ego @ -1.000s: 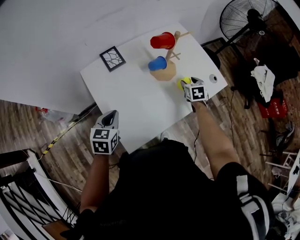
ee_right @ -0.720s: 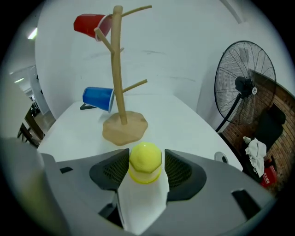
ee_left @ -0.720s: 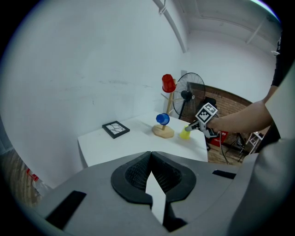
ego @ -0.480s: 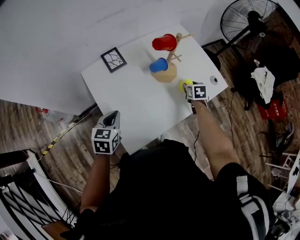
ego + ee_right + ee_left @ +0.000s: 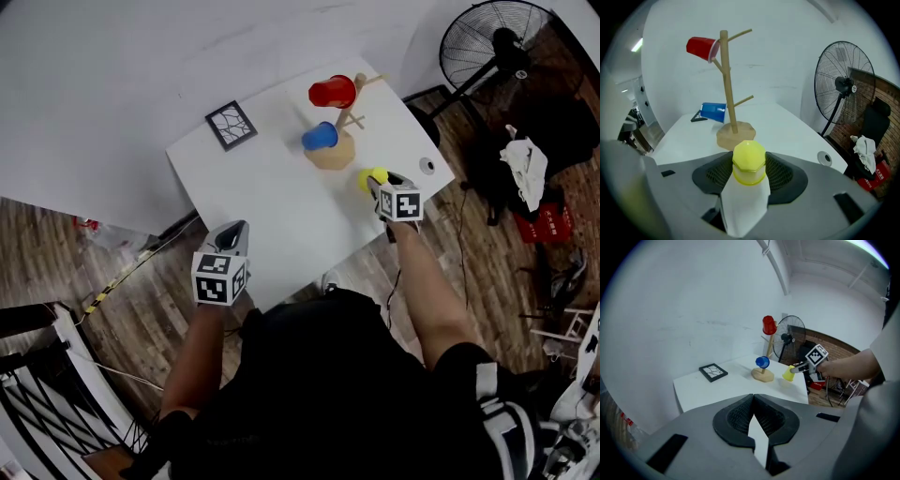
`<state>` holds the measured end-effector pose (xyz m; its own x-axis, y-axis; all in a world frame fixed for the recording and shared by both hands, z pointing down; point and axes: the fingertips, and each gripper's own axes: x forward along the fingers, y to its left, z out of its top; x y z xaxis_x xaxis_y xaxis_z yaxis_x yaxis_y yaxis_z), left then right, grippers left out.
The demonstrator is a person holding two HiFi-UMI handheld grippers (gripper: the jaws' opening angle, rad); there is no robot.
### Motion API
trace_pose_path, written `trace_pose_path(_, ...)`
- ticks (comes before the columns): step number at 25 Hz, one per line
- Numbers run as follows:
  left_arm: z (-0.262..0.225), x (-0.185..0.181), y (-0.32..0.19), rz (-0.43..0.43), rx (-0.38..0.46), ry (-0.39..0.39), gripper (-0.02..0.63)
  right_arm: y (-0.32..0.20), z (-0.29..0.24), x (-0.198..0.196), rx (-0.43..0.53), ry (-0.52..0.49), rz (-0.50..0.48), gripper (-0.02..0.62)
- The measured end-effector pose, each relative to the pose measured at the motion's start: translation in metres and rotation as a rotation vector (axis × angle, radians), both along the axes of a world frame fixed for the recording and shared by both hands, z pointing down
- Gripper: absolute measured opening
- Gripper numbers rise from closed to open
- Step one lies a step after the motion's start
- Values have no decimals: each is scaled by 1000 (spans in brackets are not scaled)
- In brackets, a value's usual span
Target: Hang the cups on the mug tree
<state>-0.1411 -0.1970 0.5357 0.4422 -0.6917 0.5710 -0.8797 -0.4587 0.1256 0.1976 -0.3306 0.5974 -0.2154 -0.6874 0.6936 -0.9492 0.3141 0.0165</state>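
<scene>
Across the middle of the head view sits a big white table (image 5: 281, 202) on a wood floor. At the top right of that view stands a black fan (image 5: 492, 37), off the table, with a white cloth (image 5: 527, 159) and a red crate (image 5: 546, 220) below it.

Near the table's top edge stands the wooden mug tree (image 5: 724, 84) on its round base. A red cup (image 5: 701, 48) hangs on the top peg on the left side of the pole. A blue cup (image 5: 713, 112) hangs on a low peg, also on the left. Two pegs stick out bare on the right side of the pole.

The right gripper (image 5: 382, 181) is at the table's right edge, just down and right of the tree's base. Its jaws squeeze the yellow cup (image 5: 749, 159) from both sides, and the cup's closed end points at the tree.

The left gripper (image 5: 753, 401) is at the lower left of the table, just past its edge. Its jaws are pressed together with nothing in them.

A black square frame (image 5: 231, 125) lies flat at the table's upper left, well apart from the tree. A small round hole (image 5: 427, 166) sits in the table's right corner, near the yellow cup.
</scene>
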Motion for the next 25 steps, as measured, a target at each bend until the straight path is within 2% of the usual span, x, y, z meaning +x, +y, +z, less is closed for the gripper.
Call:
trace_pose_path(5,-9,12,-3,32,20,20,17,15,-25,-16,75,-44,-34,216)
trace_pose_path(9,-8,20,-1,42,2,55,17,30,-48,-32,143,-126,-47,216)
trace_pose_path(14,-12,28,7,59,6,50,17,40,-101,-50,283,-174,-77,216)
trace_pose_path(21,-9,25,17,50,9,27,17,32,-175,-64,494,-124,-124,216)
trace_pose_path(25,-14,21,19,35,20,30,17,19,-199,-65,559,-77,-129,216)
